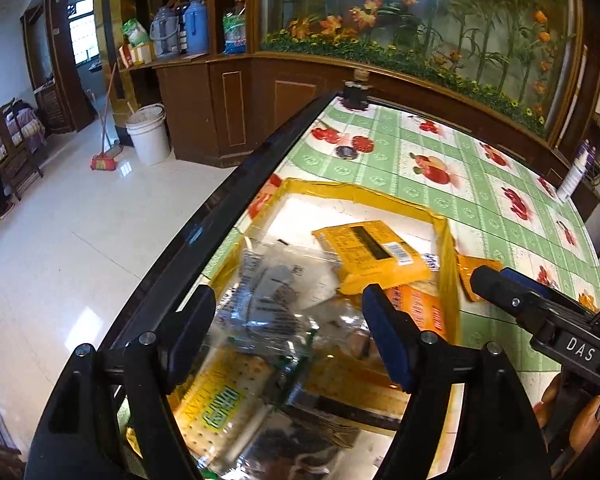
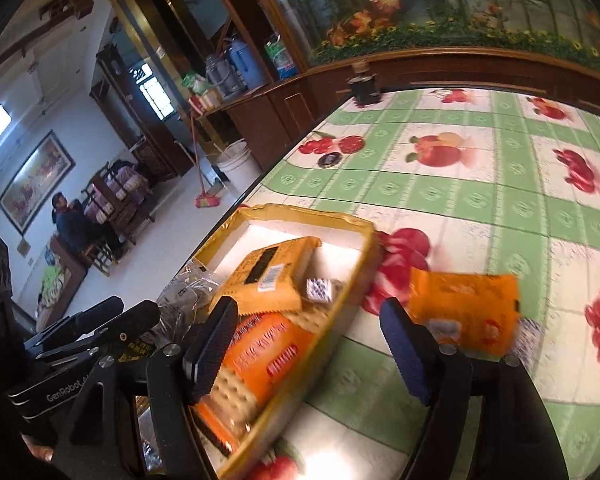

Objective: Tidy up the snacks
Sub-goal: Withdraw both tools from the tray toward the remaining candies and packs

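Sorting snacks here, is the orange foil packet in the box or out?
Out: the orange foil packet lies on the fruit-print tablecloth, beside the yellow-rimmed box.

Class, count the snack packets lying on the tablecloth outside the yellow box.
1: an orange packet right of the yellow box, ahead of the right gripper. Others may be hidden.

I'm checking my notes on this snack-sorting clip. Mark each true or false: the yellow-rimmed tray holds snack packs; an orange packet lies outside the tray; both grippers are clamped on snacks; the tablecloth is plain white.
1. The yellow-rimmed tray holds snack packs. True.
2. An orange packet lies on the tablecloth outside the tray. True.
3. Both grippers clamp snacks. False: the left gripper and the right gripper stand open, gripping nothing.
4. The tablecloth is plain white. False: green checks with fruit prints.
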Motion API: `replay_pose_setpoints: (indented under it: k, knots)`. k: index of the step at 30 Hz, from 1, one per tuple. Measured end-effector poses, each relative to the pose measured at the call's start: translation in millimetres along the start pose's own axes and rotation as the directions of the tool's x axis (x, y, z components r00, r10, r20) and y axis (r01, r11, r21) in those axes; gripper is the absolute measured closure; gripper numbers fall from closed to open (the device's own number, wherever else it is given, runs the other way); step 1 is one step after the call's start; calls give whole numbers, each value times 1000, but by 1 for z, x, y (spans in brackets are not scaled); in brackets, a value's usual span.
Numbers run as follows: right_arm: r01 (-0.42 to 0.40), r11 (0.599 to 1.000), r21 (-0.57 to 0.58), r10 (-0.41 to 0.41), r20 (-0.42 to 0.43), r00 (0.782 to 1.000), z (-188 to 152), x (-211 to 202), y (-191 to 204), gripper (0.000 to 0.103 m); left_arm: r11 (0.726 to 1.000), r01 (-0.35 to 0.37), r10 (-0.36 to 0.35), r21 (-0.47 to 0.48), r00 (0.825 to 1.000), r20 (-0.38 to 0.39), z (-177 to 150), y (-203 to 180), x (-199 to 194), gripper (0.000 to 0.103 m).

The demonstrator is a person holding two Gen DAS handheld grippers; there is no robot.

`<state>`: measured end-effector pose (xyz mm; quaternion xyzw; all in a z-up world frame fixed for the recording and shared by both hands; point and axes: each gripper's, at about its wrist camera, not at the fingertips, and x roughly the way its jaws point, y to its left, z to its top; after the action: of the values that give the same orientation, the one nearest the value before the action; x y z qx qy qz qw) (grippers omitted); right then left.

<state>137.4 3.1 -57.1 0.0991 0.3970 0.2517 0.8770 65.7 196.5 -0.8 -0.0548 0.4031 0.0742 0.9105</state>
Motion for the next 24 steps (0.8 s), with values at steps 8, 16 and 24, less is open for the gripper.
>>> replay_pose_setpoints:
  k: [8,16,24]
  knots:
    - [55,997,58,-58,52,997,-27,-57,-41,27,998,52,-52,21,999,-9,-8,-28,-13,27]
    - [119,986,117,-126,56,990,-64,-94,-84,27,990,104,-102,93,995,-23,-18,-70,-22,27]
    - [188,962,199,-202,51,978,-99,-130,-129,27,974,146,-138,173,989,-58,-36,-112,-26,27]
